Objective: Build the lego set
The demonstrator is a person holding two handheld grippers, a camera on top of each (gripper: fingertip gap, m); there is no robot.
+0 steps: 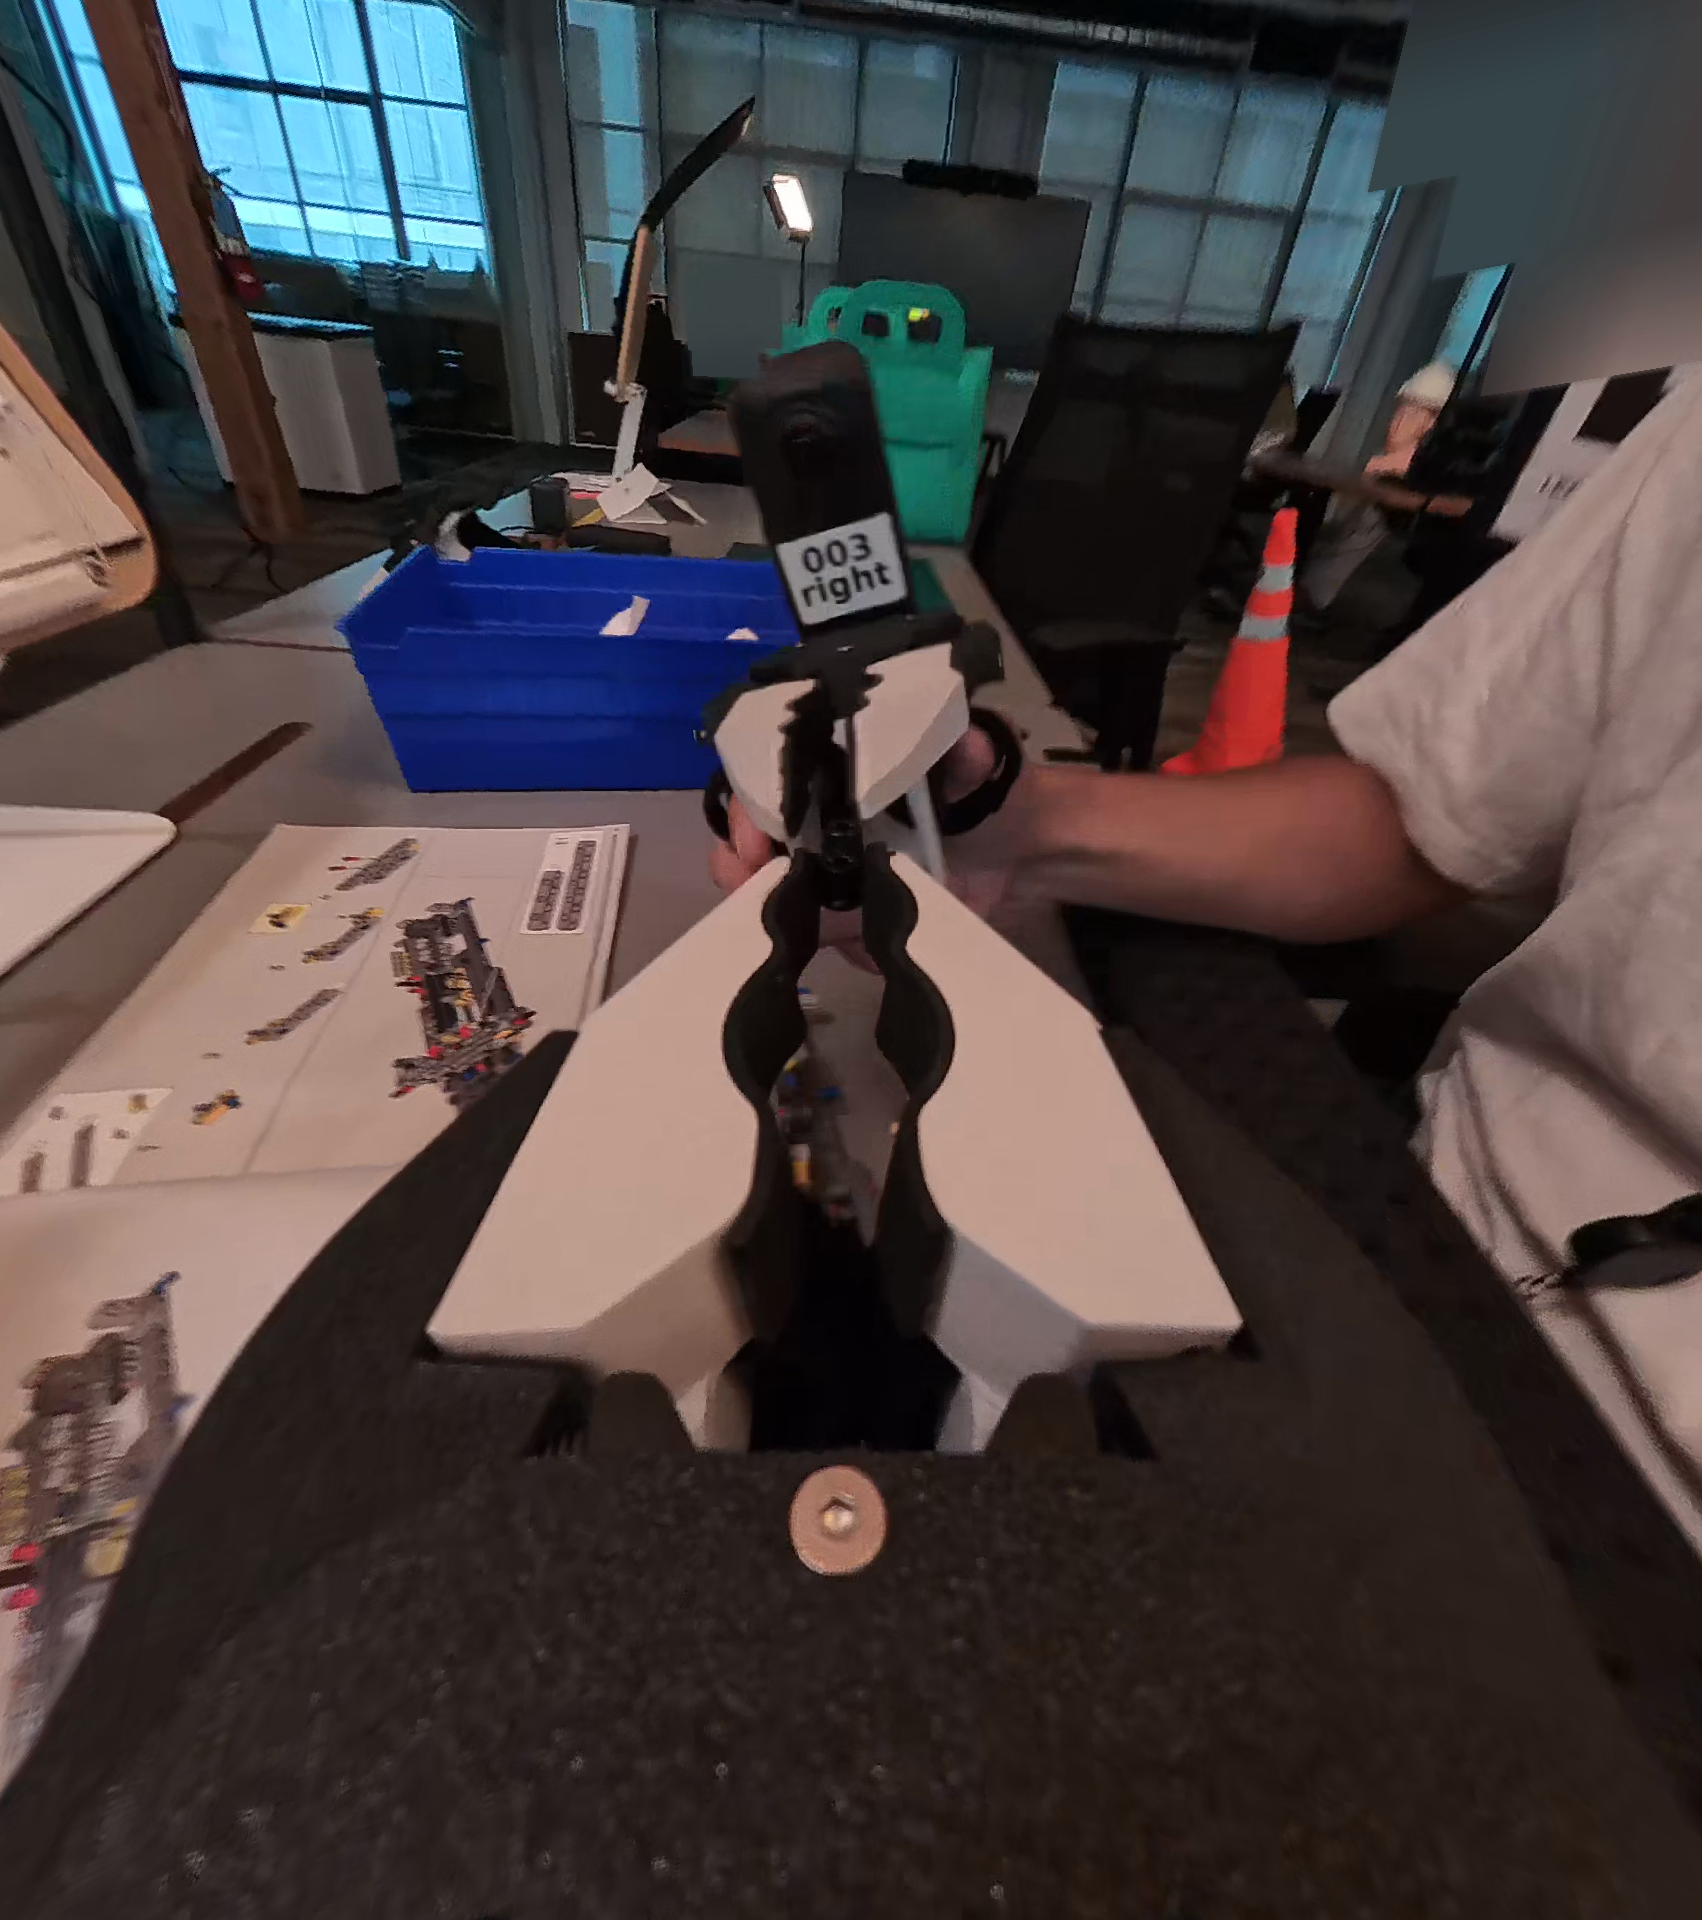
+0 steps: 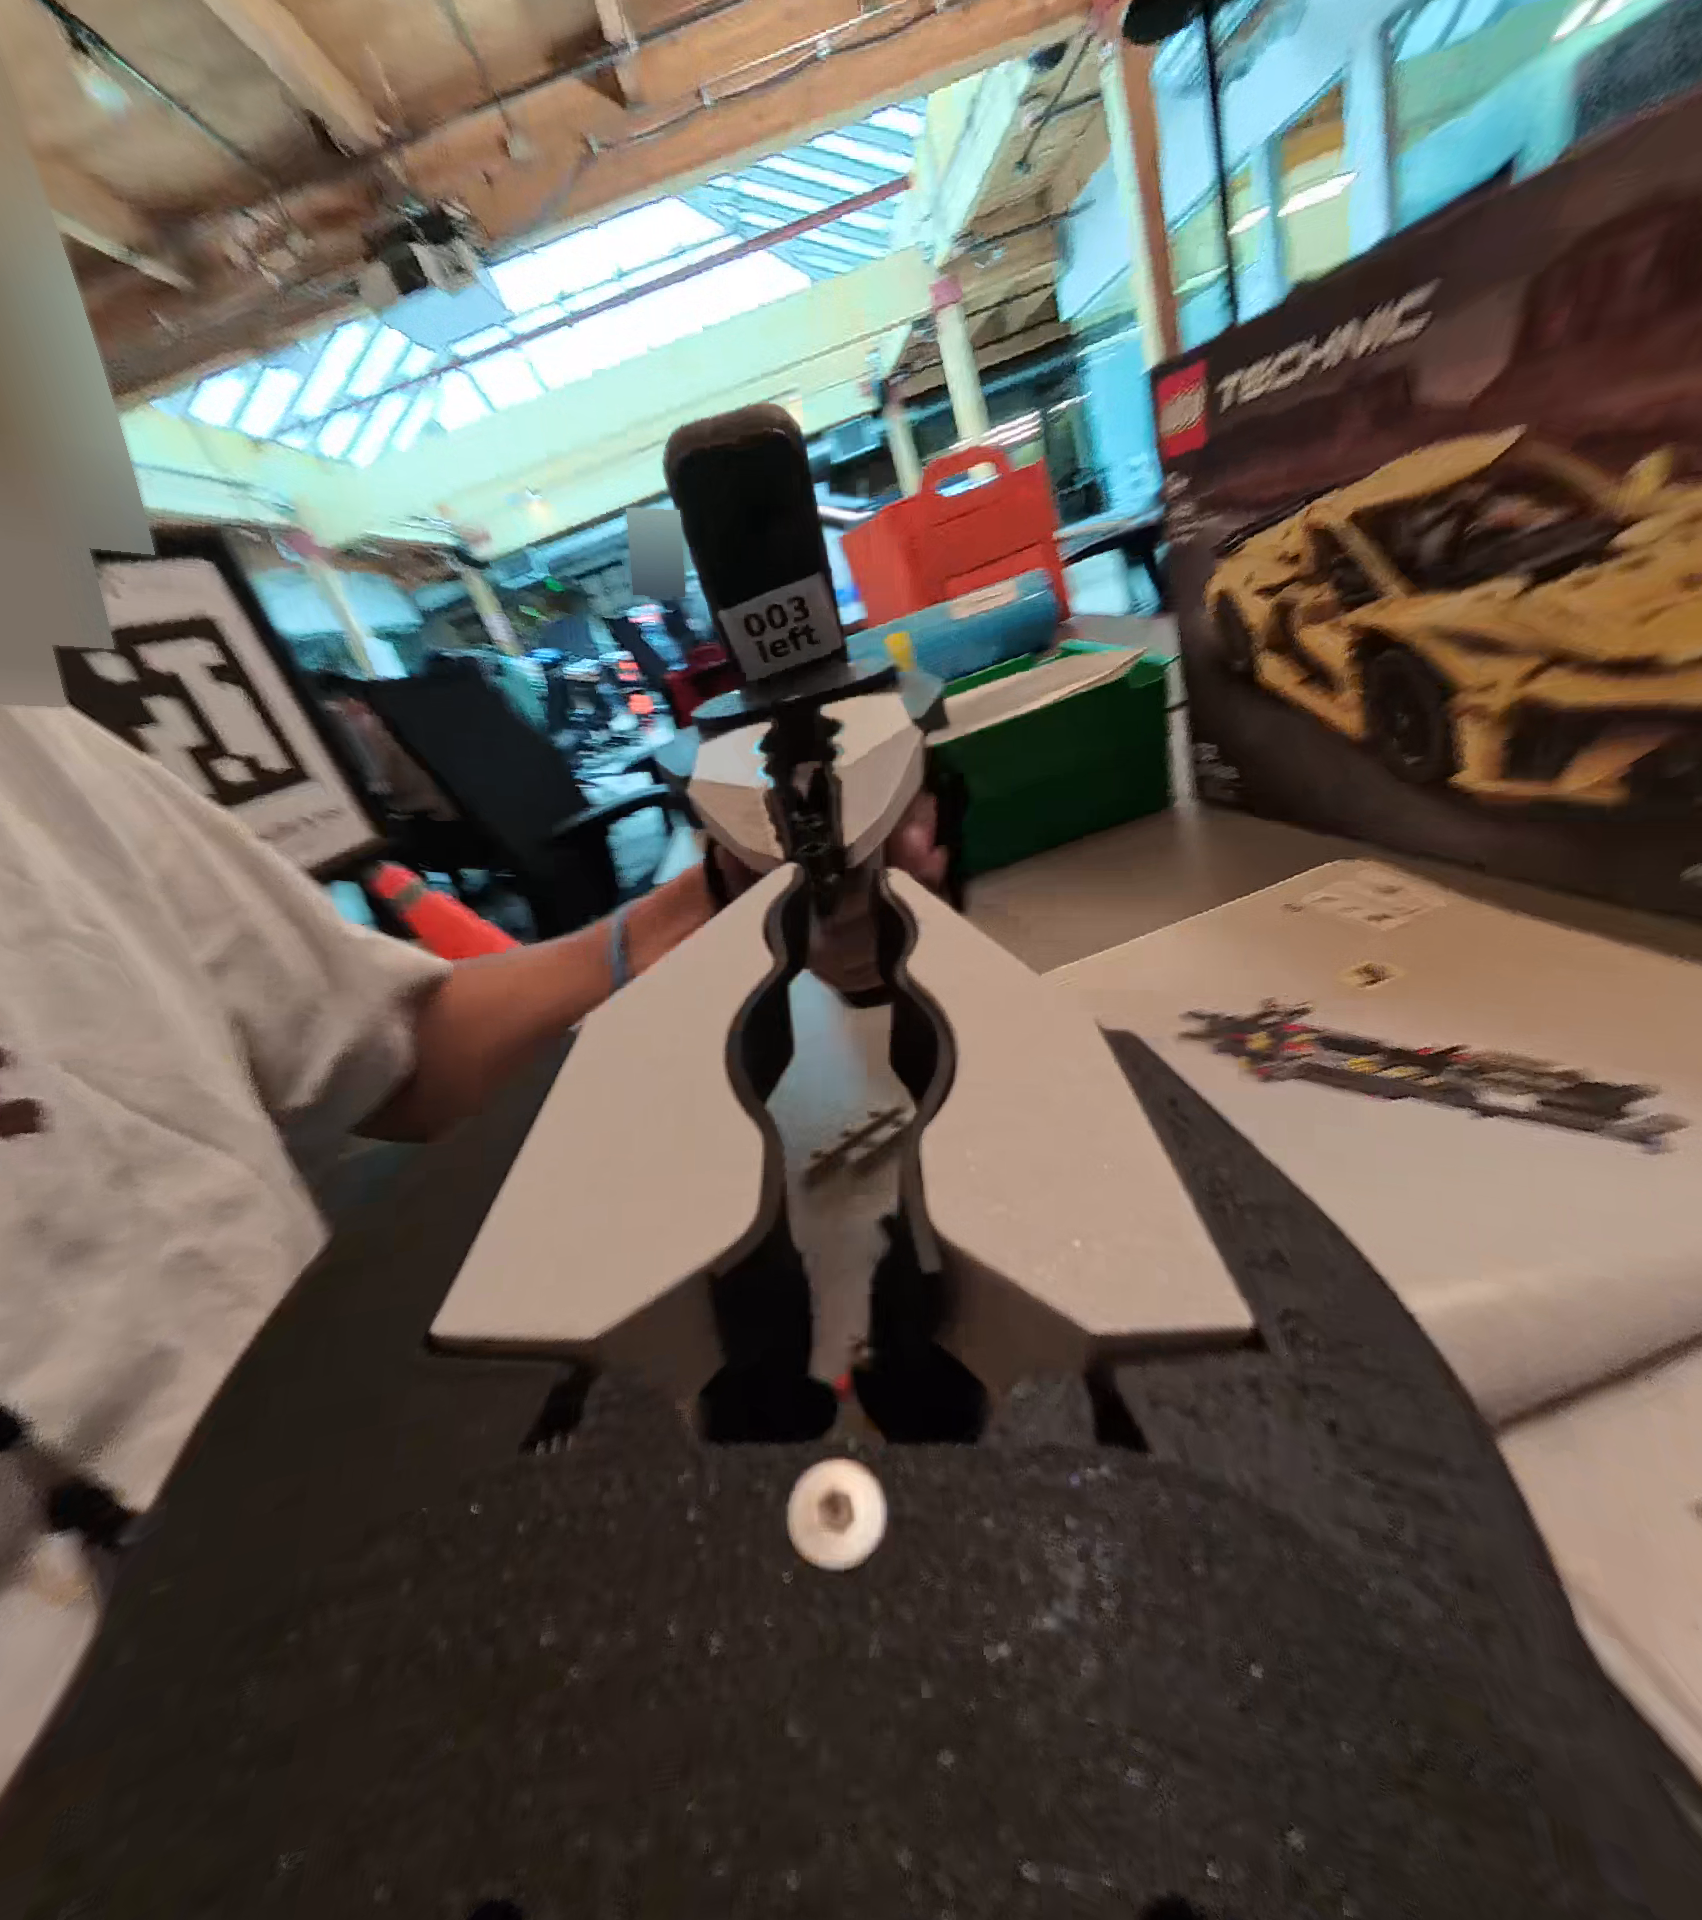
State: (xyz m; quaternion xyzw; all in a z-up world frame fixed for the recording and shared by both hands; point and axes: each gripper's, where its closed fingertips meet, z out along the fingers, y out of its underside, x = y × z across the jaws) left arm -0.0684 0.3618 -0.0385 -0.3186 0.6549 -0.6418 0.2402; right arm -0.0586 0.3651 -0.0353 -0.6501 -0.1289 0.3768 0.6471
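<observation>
My left gripper (image 1: 836, 868) and my right gripper (image 1: 831, 821) point at each other tip to tip above the table. Both are shut around a small black Lego piece (image 1: 839, 840) held between the tips. I cannot tell whether it is one piece or two. The right wrist view shows the same: my right gripper (image 2: 831, 888) meets the left gripper (image 2: 811, 821) on the black piece (image 2: 814, 850). A multicoloured Lego assembly (image 1: 811, 1132) shows below, through the gap between my left fingers (image 1: 774, 1018), mostly hidden.
An open instruction booklet (image 1: 359, 987) lies on the grey table (image 1: 203, 748), also in the right wrist view (image 2: 1398, 1091). A blue bin (image 1: 556, 686) stands behind it. The Lego box (image 2: 1501, 623) and a green bin (image 2: 1055, 769) stand at the far side. A person's arm (image 1: 1190, 842) reaches in.
</observation>
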